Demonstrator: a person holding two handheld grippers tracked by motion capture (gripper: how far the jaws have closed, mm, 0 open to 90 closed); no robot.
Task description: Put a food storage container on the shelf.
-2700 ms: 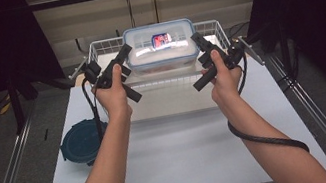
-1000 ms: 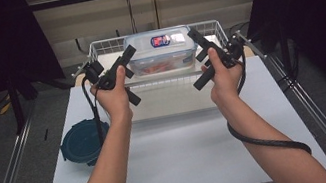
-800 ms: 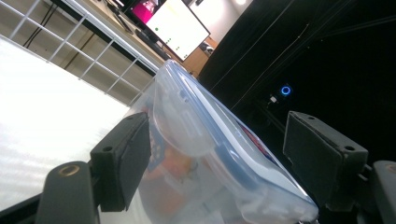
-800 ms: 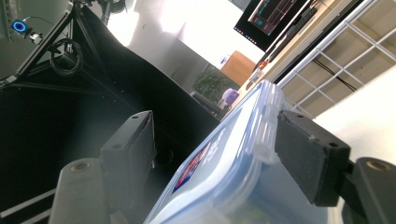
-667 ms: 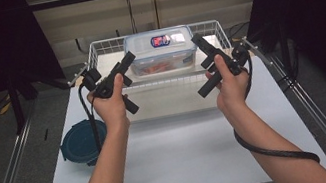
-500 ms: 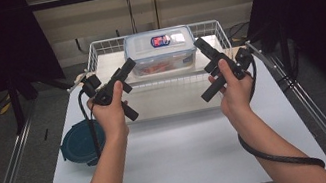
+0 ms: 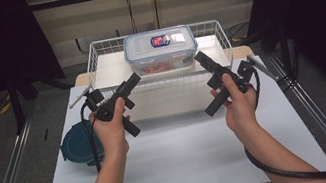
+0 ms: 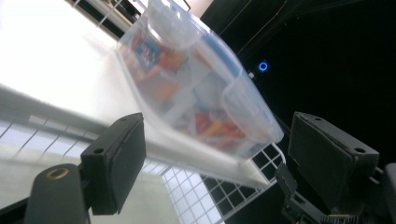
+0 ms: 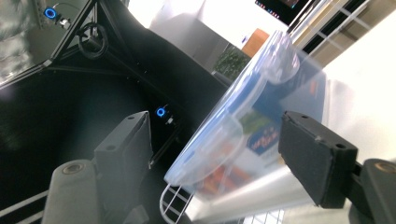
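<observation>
From above, a clear lidded container (image 7: 160, 51) with a red-and-blue label sat in the white wire basket (image 7: 95, 63) on the counter (image 7: 182, 154); both tongs, left (image 7: 134, 79) and right (image 7: 197, 58), gaped empty just before it, the left tongs' jaws having just been opening. The left gripper view showed orange contents through the container's clear wall; the right gripper view showed its blue-rimmed lid.

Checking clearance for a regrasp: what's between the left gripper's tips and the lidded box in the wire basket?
In the high view, the basket's front rim crosses between the left gripper and the box; otherwise the basket floor is bare there.

clear plastic box (image 7: 161, 51) w/ blue-trimmed lid shut, upright, sits in white wire basket (image 7: 94, 58).
</observation>
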